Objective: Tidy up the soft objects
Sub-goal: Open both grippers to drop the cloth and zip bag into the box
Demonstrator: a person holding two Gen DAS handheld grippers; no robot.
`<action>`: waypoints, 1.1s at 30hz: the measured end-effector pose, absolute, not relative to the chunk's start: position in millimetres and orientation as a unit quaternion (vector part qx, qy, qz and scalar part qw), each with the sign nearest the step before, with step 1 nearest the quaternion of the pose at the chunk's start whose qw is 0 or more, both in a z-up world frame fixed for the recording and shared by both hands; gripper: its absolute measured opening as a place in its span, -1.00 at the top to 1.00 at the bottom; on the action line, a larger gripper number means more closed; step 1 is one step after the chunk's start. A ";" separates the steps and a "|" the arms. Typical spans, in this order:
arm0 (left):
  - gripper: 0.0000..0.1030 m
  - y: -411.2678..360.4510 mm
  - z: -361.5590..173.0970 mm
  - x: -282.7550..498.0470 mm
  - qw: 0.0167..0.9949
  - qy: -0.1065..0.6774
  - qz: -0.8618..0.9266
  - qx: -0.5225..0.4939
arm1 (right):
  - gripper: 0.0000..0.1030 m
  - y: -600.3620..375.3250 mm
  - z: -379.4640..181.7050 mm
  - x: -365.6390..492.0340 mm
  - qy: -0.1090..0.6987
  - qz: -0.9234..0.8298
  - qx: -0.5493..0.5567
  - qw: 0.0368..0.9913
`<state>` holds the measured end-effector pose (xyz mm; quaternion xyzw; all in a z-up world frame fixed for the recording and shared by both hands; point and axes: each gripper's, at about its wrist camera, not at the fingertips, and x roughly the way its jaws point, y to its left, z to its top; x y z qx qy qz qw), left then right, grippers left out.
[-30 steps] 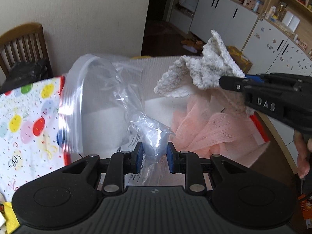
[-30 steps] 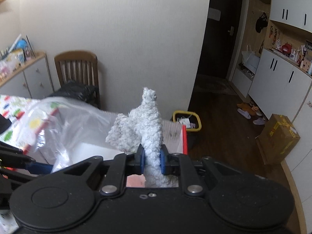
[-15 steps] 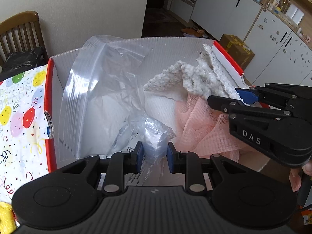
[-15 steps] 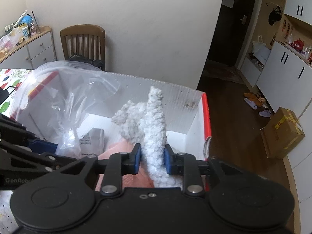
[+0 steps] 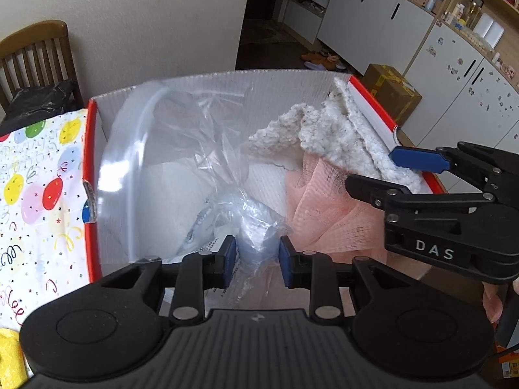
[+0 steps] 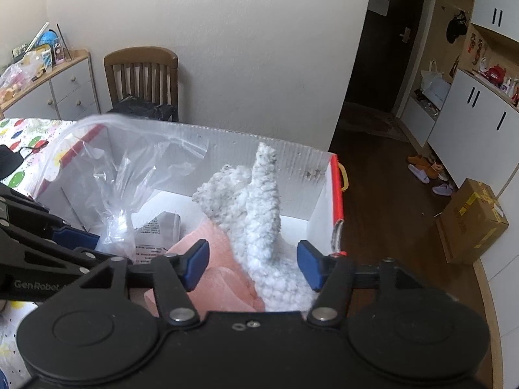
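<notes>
Left wrist view, left to right: balloon-print cloth (image 5: 35,194) covers the surface at the left edge, a yellow soft item (image 5: 9,356) in the bottom-left corner. Centre holds a white corrugated bin (image 5: 201,90) with red rim. Inside it, left-centre, a clear zip bag (image 5: 155,149) stands up crumpled, its twisted lower end sitting between the blue pads of the left hand-held gripper (image 5: 254,259); jaws are narrow and have just eased apart a little, and whether the pads still press the plastic I cannot tell. A printed paper (image 5: 214,246) lies under the bag, text too small to read. Right of centre, a pink mesh cloth (image 5: 324,207) lies in the bin, with a white fluffy cloth (image 5: 340,136) on top of it, draped up against the bin's right wall. At the frame's right, the right hand-held gripper (image 5: 382,171) comes in, white lettering "DAS" on its black body. Right wrist view: "GenRobot" is readable on the left tool body at lower left, cut off by the frame. The right hand-held gripper (image 6: 253,264) has jaws that have just been opening, now spread wide; the white fluffy cloth (image 6: 259,207) stands between the pads, neither touching it, resting on the pink mesh cloth (image 6: 211,253) inside the bin. A cardboard box (image 6: 470,220) sits on the floor at right.
</notes>
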<state>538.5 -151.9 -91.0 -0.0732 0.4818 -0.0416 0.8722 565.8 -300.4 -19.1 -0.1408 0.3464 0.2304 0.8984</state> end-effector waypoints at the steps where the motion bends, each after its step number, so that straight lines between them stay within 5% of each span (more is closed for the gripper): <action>1: 0.40 -151.0 -89.3 536.6 0.874 0.479 -0.042 -0.074 | -0.19 -302.3 -17.6 566.2 0.346 0.230 -0.138 0.899; 5: -0.40 -152.2 -78.2 528.1 0.884 0.461 -0.034 -0.073 | -0.22 -307.8 -11.3 561.7 0.342 0.230 -0.129 0.902; 33: -0.40 -143.1 14.1 413.2 0.933 0.355 -0.021 -0.052 | -0.69 -320.3 53.2 480.4 0.306 0.279 -0.096 0.905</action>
